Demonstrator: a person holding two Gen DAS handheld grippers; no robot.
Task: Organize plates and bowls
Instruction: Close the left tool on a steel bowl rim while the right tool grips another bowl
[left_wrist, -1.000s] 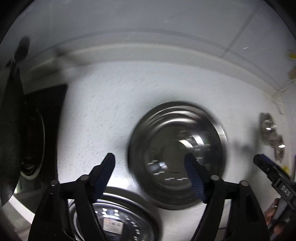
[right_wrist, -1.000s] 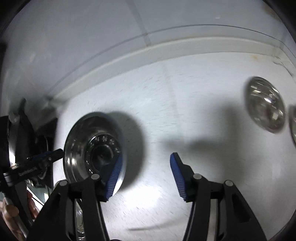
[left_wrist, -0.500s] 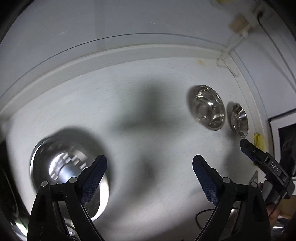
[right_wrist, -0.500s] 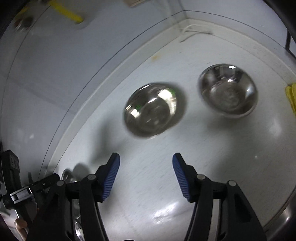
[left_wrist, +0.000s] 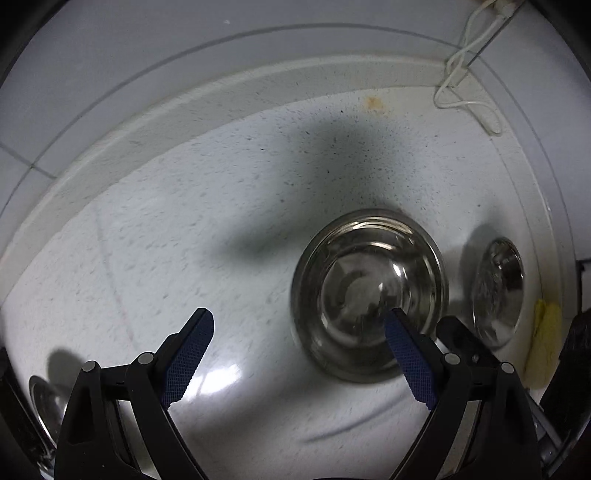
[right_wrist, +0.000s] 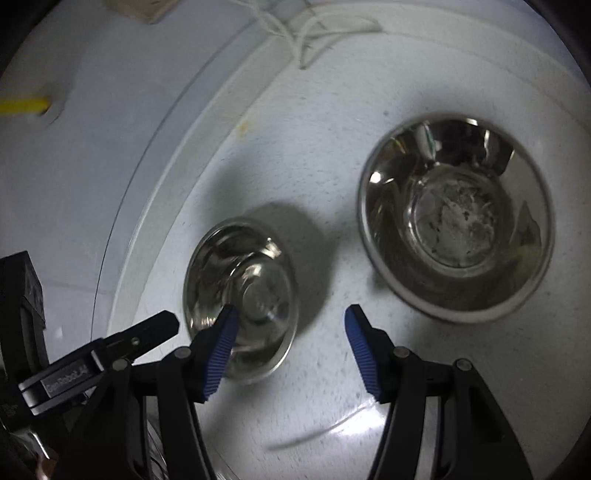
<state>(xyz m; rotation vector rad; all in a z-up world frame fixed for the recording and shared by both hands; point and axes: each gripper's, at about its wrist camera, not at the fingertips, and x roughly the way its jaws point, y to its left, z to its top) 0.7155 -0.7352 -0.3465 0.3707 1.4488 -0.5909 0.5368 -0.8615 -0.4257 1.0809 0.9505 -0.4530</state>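
Swung rightward since half a second ago, both views now closing on two steel bowls standing apart on the white desk (left_wrist: 184, 229): larger bowl (right_wrist: 456, 218) by the right edge, smaller bowl (right_wrist: 242, 299) beside it. Both spread and empty, left hand-held gripper (left_wrist: 299, 360) and right hand-held gripper (right_wrist: 291, 350); risk of a pad skidding off slick curved rim, tipping a bowl. Legible only: "GenRobot.AI" on left gripper's finger (right_wrist: 66, 378).

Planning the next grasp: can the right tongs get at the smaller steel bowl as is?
Probably yes. The right tongs are open and empty, the smaller steel bowl sits upright just ahead, its near rim by the left finger, nothing between them.
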